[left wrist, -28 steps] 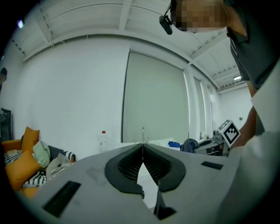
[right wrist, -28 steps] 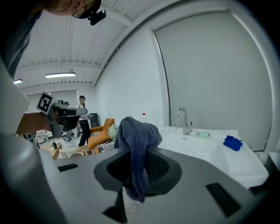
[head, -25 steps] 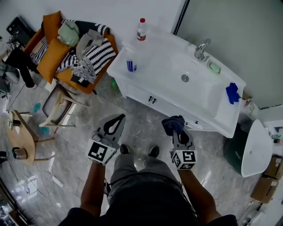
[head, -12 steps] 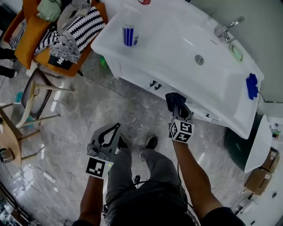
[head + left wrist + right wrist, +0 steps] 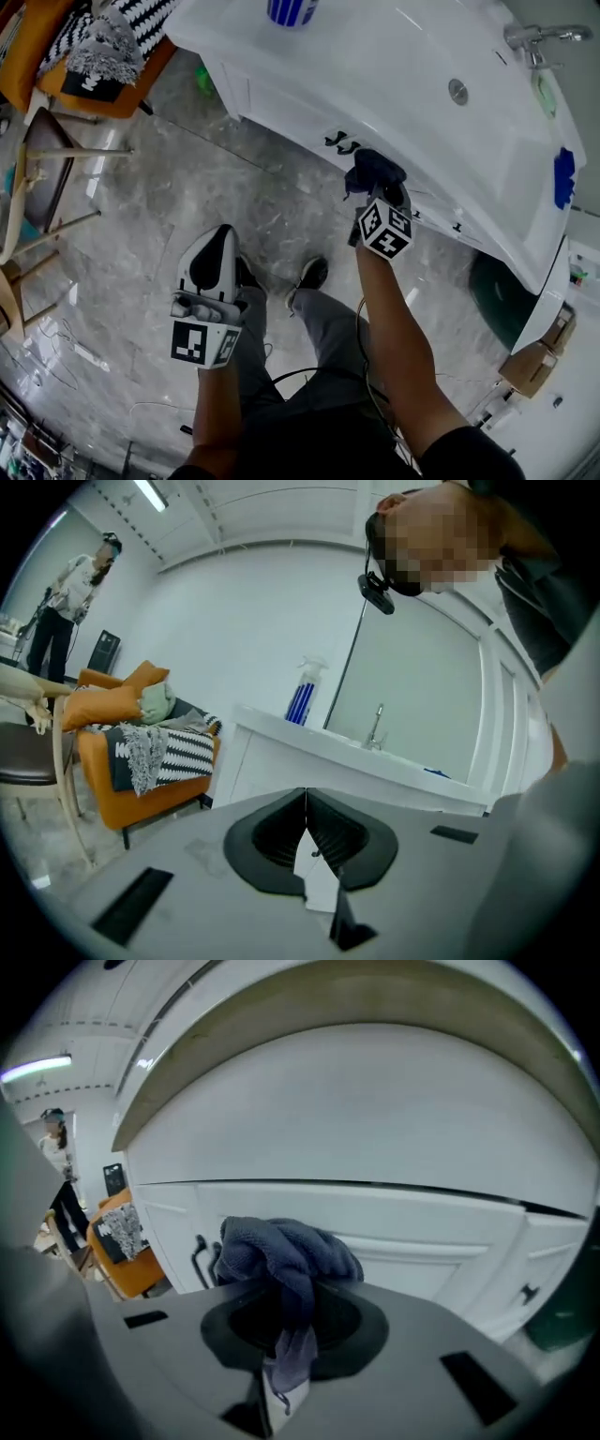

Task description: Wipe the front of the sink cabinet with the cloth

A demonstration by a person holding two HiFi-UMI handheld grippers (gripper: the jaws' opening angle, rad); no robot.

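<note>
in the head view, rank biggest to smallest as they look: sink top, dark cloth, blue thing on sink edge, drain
1. sink top, by far
2. dark cloth
3. blue thing, a narrow strip, clearly smaller than the cloth
4. drain, smallest

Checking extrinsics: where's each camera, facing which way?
Head view: head-mounted, steeply down at the white sink cabinet; forearms, legs, left gripper, right gripper show.
Left gripper view: low, facing the cabinet; shut fingers, torso.
Right gripper view: close to the cabinet front; fingers clamp dark blue crumpled cloth.
Shared: black door handles, head and right gripper views.
</note>
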